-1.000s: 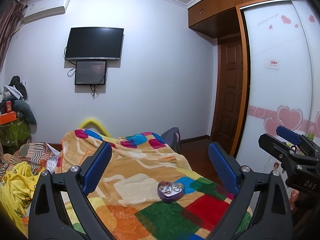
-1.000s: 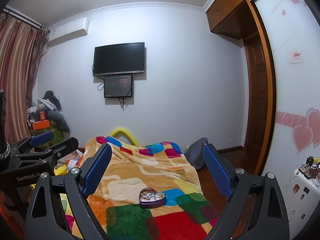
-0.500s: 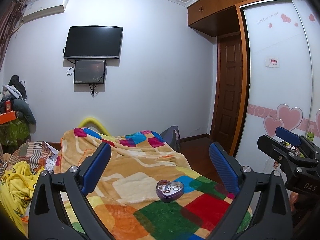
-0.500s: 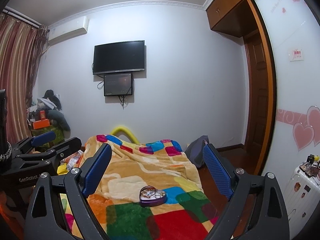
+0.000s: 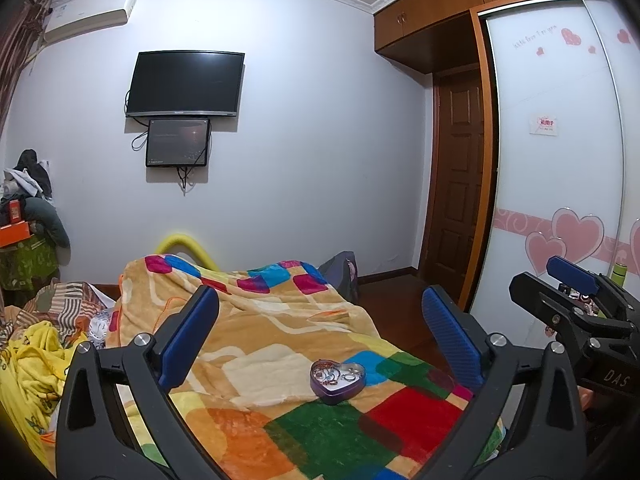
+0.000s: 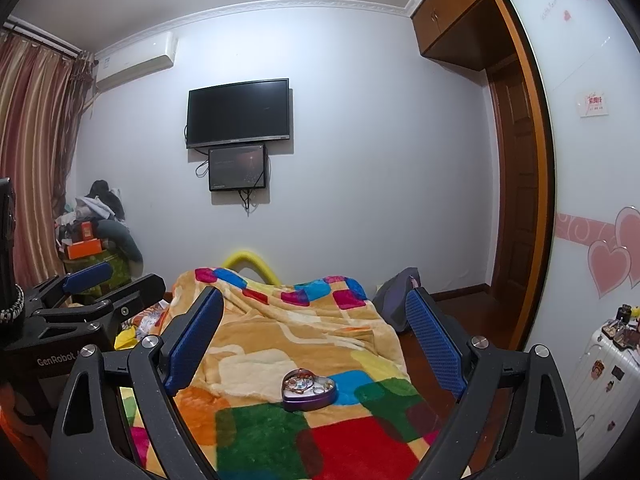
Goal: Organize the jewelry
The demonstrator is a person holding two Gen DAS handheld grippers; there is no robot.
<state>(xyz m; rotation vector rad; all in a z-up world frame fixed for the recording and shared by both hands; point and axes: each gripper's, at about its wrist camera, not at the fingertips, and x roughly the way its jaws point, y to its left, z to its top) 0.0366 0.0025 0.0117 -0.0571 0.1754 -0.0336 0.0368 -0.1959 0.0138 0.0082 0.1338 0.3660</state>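
A purple heart-shaped tin (image 5: pixel 338 376) (image 6: pixel 309 389) lies open on the patchwork blanket (image 5: pixel 280 340), holding several rings and small jewelry pieces. My left gripper (image 5: pixel 320 332) hovers above and short of it, open and empty, blue pads wide apart. My right gripper (image 6: pixel 316 336) is likewise open and empty, the tin framed low between its fingers. The right gripper (image 5: pixel 572 308) shows at the right edge of the left wrist view; the left gripper (image 6: pixel 92 296) shows at the left edge of the right wrist view.
The blanket (image 6: pixel 304 344) covers a bed with heaped bedding (image 5: pixel 36 352) on its left. A TV (image 5: pixel 186 84) hangs on the far wall. A wardrobe (image 5: pixel 560 160) with heart decals stands right; a white suitcase (image 6: pixel 600 376) carries small items. A grey bag (image 6: pixel 394 296) lies on the floor.
Both views have shifted only slightly; the tin sits a touch lower and more to the left in the frame. Both grippers stay open and hold nothing.
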